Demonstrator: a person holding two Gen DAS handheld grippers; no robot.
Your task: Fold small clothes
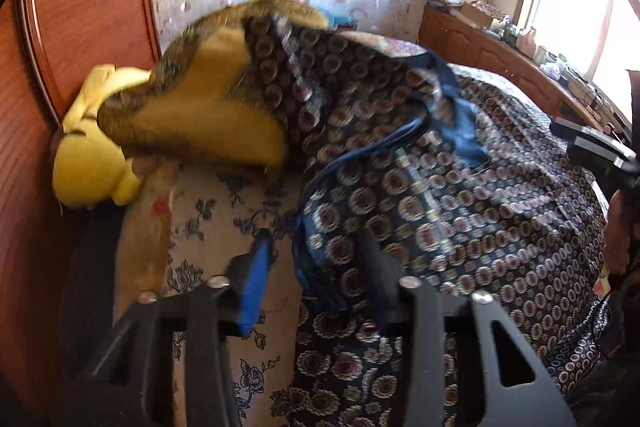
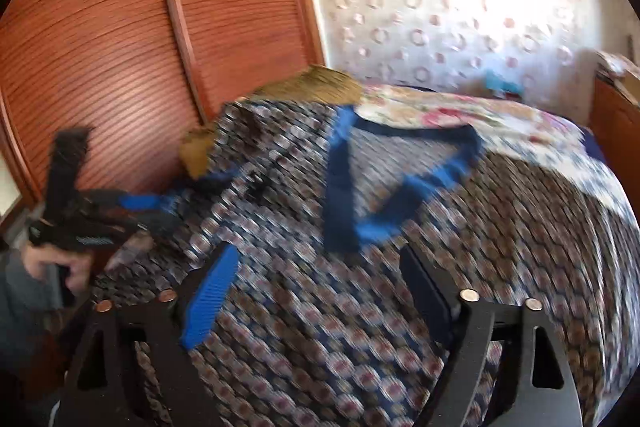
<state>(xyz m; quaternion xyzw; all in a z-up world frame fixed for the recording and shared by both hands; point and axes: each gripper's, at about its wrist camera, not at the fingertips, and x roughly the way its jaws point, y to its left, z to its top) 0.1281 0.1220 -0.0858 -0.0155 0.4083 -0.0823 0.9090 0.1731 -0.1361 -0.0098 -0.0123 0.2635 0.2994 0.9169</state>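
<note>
Left gripper (image 1: pixel 316 243) has its jaws loosely straddling the patterned garment's (image 1: pixel 460 203) blue-trimmed edge, not clamped, while the right gripper (image 2: pixel 320 263) hovers wide open above it.

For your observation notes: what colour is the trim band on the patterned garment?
Blue trim band, forming a V on the patterned garment; clearest in the right wrist view.
</note>
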